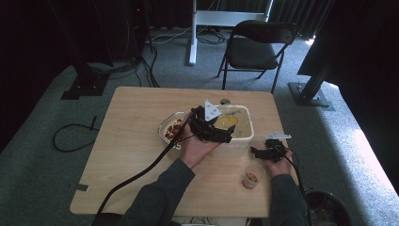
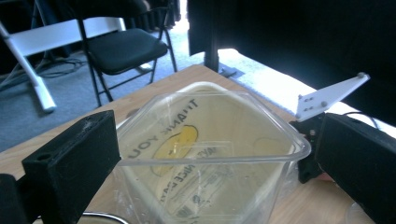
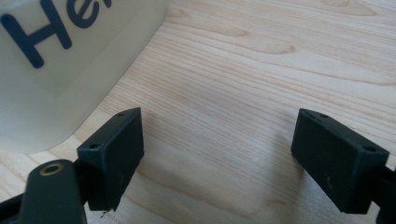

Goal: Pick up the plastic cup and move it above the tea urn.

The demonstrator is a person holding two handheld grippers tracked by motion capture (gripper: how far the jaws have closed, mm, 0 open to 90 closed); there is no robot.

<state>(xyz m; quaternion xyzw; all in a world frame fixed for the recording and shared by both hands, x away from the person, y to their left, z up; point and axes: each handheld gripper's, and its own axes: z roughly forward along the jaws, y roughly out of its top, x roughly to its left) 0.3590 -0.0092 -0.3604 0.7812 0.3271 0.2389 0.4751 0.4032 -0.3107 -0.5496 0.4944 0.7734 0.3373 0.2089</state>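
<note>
The left tool (image 1: 221, 134) hangs over the near-left corner of a cream tub (image 1: 244, 137) that stands near the middle of the wooden worktop (image 1: 127, 155). In the left gripper view its jaws are spread wide, one on each side of a clear plastic container (image 2: 210, 154) that sits inside the tub; neither jaw visibly touches the clear rim, so it grips nothing that can be seen. The clear container's rim rises just above the tub's edge, and printed lettering shows through its base.

The right tool (image 1: 259, 153) rests low at the tub's near-right corner, toward the right edge of the worktop. In the right gripper view its jaws are spread apart with bare wood between them, and the tub's rounded wall with dark blue letters stands just beside the left jaw.

A shallow tray of reddish-brown pieces (image 1: 172, 129) lies against the tub's left side, partly under the left hand (image 1: 197, 149). A small cup (image 1: 252, 178) with similar pieces stands near the front edge, just beside the right hand (image 1: 280, 165).

The left half and the far strip of the worktop are bare wood. A black folding chair (image 1: 256, 47) stands on the floor beyond the far edge.
</note>
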